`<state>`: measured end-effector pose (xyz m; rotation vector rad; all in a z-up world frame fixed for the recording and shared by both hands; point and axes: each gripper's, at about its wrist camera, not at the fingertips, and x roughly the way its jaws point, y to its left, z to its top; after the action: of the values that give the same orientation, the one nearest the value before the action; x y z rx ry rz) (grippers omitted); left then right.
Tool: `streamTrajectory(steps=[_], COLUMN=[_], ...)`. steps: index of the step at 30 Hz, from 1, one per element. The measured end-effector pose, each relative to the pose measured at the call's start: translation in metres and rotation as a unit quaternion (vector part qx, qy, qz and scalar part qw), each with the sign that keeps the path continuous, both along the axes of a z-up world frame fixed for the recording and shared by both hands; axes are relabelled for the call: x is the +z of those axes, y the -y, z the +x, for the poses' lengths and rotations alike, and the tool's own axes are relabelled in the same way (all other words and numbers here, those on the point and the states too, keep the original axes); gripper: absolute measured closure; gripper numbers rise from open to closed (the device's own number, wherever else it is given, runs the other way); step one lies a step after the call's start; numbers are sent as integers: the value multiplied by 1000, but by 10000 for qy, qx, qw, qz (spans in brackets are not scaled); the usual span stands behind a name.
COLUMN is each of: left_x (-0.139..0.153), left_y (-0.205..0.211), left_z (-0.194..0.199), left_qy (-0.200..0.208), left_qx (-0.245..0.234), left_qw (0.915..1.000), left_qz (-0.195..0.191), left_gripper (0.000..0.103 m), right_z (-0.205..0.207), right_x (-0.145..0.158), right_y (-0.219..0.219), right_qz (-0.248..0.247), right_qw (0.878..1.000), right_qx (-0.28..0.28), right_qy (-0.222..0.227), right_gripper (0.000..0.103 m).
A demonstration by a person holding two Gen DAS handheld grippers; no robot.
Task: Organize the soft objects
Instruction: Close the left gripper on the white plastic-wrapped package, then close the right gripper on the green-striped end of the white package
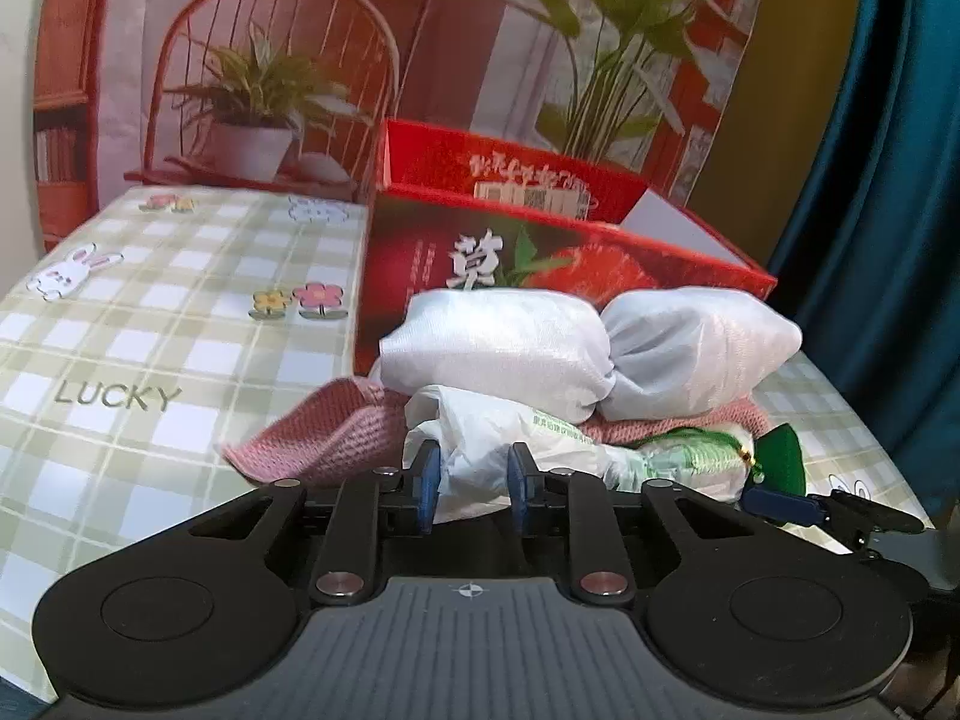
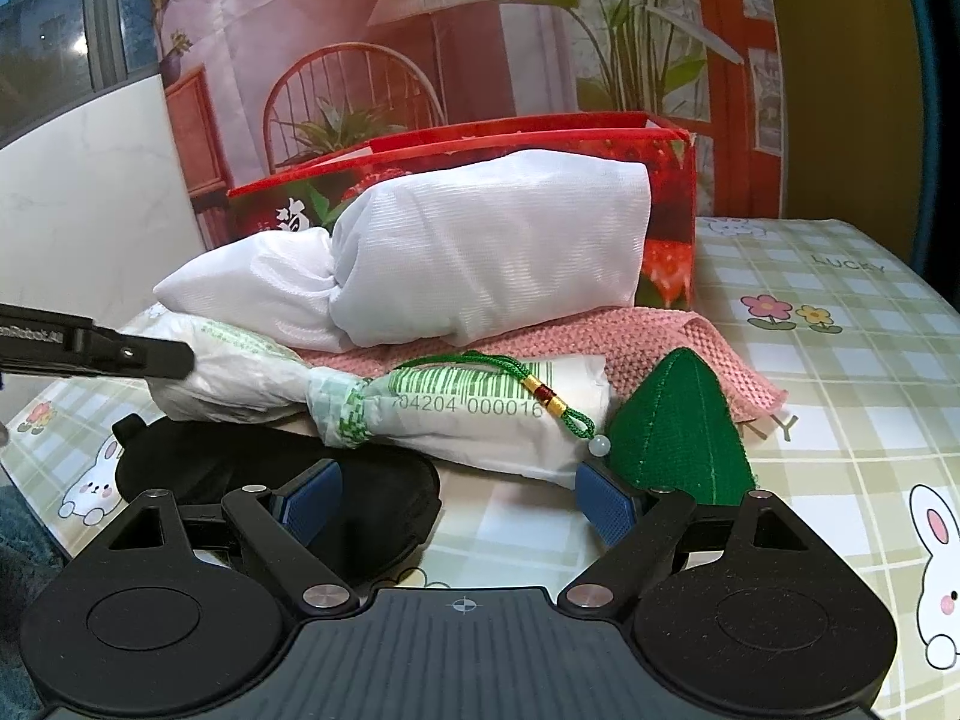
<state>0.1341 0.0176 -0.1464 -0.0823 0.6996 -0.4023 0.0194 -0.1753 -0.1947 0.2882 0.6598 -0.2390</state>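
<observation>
A white plastic bag (image 1: 480,450) with green print lies at the front of a pile, and my left gripper (image 1: 473,479) is shut on its crumpled end. In the right wrist view the bag's barcode side (image 2: 480,414) lies just past my open right gripper (image 2: 459,501), which has nothing between its pads. A finger of the left gripper (image 2: 138,354) rests on the bag's twisted end. A white cloth bundle (image 1: 576,348) (image 2: 480,258) sits on a pink knitted cloth (image 1: 324,438) (image 2: 690,336). A green pyramid pouch (image 2: 678,432) with a beaded green cord (image 2: 540,396) leans beside the bag.
An open red strawberry box (image 1: 510,240) (image 2: 480,144) stands right behind the pile. A flat black oval thing (image 2: 270,480) lies on the checked tablecloth (image 1: 150,360) under the right gripper. A printed backdrop closes off the far side, and a blue curtain (image 1: 888,210) hangs at the right.
</observation>
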Motion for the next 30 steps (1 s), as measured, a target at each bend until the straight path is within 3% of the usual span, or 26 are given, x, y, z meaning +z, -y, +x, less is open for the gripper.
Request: streamTrajectory(steps=[3, 11, 16, 19, 30], left_x=[4, -3, -9, -19, -28], left_y=[-3, -18, -13, -12, -16], left_z=[-5, -2, -1, 2, 5], left_qy=[49, -271, -309, -540, -717], left_qx=[40, 295, 222, 217, 242], left_qw=[10000, 9992, 9987, 9974, 9963], left_qz=[65, 85, 352, 430, 398], left_gripper=[80, 79, 79, 79, 79], right_z=[0, -2, -2, -2, -2], right_x=[0, 1, 1, 1, 2], right_y=[0, 1, 0, 0, 1], right_qz=[-18, 4, -1, 3, 110], right_qw=[10000, 10000, 10000, 10000, 9999], right_qx=[24, -2, 6, 6, 56], right_qy=[3, 37, 40, 35, 103], right_gripper=[20, 20, 20, 20, 23])
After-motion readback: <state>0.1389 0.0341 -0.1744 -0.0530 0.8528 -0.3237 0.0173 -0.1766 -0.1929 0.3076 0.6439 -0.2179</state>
